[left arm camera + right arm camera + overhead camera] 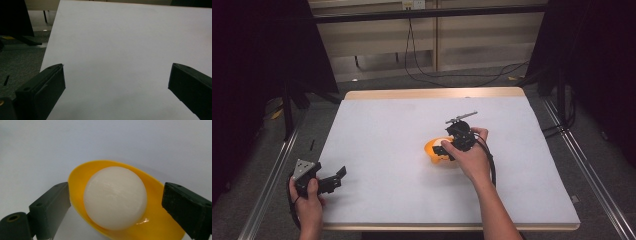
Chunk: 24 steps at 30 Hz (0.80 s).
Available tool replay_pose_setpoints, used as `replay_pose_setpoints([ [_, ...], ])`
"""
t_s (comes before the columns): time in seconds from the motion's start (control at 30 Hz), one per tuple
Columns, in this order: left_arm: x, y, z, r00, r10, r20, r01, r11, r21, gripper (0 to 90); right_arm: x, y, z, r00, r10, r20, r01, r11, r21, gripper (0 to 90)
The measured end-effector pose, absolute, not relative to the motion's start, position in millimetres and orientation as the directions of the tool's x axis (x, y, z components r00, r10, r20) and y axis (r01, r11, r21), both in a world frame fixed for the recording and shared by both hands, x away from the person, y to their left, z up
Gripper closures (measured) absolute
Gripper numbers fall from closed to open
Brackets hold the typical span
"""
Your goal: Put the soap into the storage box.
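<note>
1. One person's two hands are seen in the high view, each with one black two-jaw gripper; one yellow-orange plastic bowl (432, 150) and one smooth white ball (115, 197) are counted on one white rectangular table top (377, 140).
2. Nearest, at the front left corner of the table, the left gripper (337, 178) is held in the left hand (308, 200), with a grey three-cornered plate on top.
3. In the left gripper view its jaws are seen spread wide over bare white surface; nothing is held or touched between them.
4. The table's left edge is seen just beside the left jaw, with dark carpet floor (20, 62) beyond it.
5. Farther in, right of the table's centre, the right gripper (115, 206) is held over the bowl by the right hand (472, 157).
6. Its jaws are seen standing wide, one on each side of the ball; a gap shows between each pad and the ball, so the ball is not gripped.
7. The ball is seen resting inside the bowl, against its near wall.
8. The left jaw is seen just beside the bowl's rim; whether it touches cannot be told.
9. Open white surface is left all round the bowl, well apart from every table edge.
10. Farthest, black cables (452, 75) are seen on the floor beyond the table's wooden far edge.
</note>
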<state>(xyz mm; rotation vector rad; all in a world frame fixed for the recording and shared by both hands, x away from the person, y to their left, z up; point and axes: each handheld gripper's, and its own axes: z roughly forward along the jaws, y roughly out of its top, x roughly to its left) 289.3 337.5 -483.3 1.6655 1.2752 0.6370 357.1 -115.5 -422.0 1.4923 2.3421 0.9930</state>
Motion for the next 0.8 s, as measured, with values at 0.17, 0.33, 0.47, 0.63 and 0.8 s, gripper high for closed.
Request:
replay_pose_setpoints([
  [0.17, 289.3, 337.8, -483.2, 0.332, 0.936, -0.117, 0.463, -0.053, 0.885, 0.8, 351.3, -123.7, -416.3, -0.489, 0.854, 0.179, 0.703, 0.264, 0.661, 4.8],
  [0.33, 289.3, 337.7, -483.2, 0.333, 0.936, -0.116, 0.463, -0.055, 0.885, 0.8, 346.9, -133.7, -415.0, -0.483, 0.862, 0.155, 0.683, 0.26, 0.683, 4.2],
  [0.47, 289.2, 337.6, -483.2, 0.333, 0.935, -0.117, 0.462, -0.053, 0.885, 0.8, 343.0, -144.7, -416.4, -0.465, 0.871, 0.161, 0.683, 0.238, 0.69, 3.6],
  [0.63, 289.2, 337.4, -483.3, 0.333, 0.935, -0.12, 0.462, -0.051, 0.885, 0.8, 337.8, -160.3, -419.3, -0.45, 0.878, 0.16, 0.688, 0.228, 0.689, 3.1],
  [0.8, 289.2, 337.3, -483.3, 0.332, 0.936, -0.12, 0.463, -0.051, 0.885, 0.8, 334.1, -171.3, -420.7, -0.438, 0.884, 0.162, 0.69, 0.216, 0.691, 3.1],
])
